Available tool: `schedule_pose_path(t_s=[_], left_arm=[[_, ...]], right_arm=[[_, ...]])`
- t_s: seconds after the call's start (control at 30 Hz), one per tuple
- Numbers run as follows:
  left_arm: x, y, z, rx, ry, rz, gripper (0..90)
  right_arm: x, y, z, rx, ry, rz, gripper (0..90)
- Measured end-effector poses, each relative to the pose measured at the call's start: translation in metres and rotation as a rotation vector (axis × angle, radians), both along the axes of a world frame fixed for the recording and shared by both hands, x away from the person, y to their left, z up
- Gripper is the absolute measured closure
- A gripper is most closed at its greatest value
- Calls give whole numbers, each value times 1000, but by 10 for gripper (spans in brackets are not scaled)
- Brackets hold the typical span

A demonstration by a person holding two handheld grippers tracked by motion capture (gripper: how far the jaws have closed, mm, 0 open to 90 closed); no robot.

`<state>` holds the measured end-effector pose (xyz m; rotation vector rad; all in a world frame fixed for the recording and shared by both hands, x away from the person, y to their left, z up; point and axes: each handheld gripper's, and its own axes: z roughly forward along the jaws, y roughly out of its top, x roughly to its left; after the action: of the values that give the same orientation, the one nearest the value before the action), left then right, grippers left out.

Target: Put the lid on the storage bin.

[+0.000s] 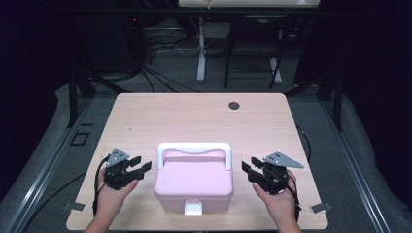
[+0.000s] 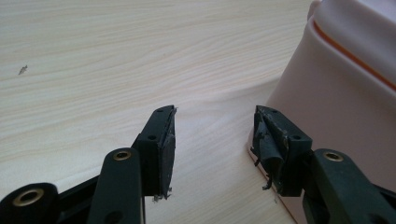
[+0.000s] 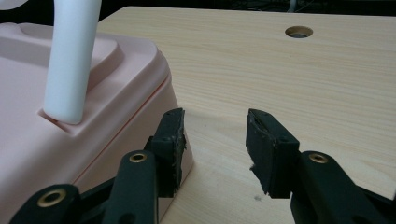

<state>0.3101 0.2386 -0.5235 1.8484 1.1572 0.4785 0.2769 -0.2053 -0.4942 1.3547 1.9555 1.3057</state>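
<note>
A pink lidded box (image 1: 193,184) with a white upright handle (image 1: 194,147) and a white front latch (image 1: 193,208) stands near the table's front edge. My left gripper (image 1: 141,164) sits just left of the box, held in a hand, jaws open with nothing between them. In the left gripper view the left gripper (image 2: 215,140) points along the table beside the box wall (image 2: 336,102). My right gripper (image 1: 248,167) rests just right of the box, open and empty. In the right gripper view the right gripper (image 3: 215,144) stands beside the box's corner (image 3: 84,116), near the handle's post (image 3: 70,60).
The light wooden table (image 1: 194,116) has a round cable hole (image 1: 234,105) at the back right. Cables trail from both grippers off the front corners. Beyond the table stand dark frame legs and a desk's white leg on a grey floor.
</note>
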Motion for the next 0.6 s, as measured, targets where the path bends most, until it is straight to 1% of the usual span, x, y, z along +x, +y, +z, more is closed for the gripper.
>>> schedule_pose_path(t_s=[0.03,0.1,0.33,0.37,0.5,0.53,0.6], left_arm=[[0,1,-1,8,1,-3,494],[0,2,-4,13,7,-4,494],[0,6,-10,18,22,7,494],[-1,6,-12,19,21,6,492],[-1,7,-15,24,24,6,492],[-2,7,-16,23,24,12,492],[-3,7,-17,26,25,11,492]], right_arm=[[0,0,-1,1,-2,-1,569],[-2,-1,-4,-12,0,-4,569],[-2,-1,-11,-15,6,-8,565],[-2,-2,-14,-19,4,-10,564],[-1,-1,-16,-15,12,-11,563],[0,-1,-17,-16,12,-11,563],[0,1,-19,-27,14,-7,562]])
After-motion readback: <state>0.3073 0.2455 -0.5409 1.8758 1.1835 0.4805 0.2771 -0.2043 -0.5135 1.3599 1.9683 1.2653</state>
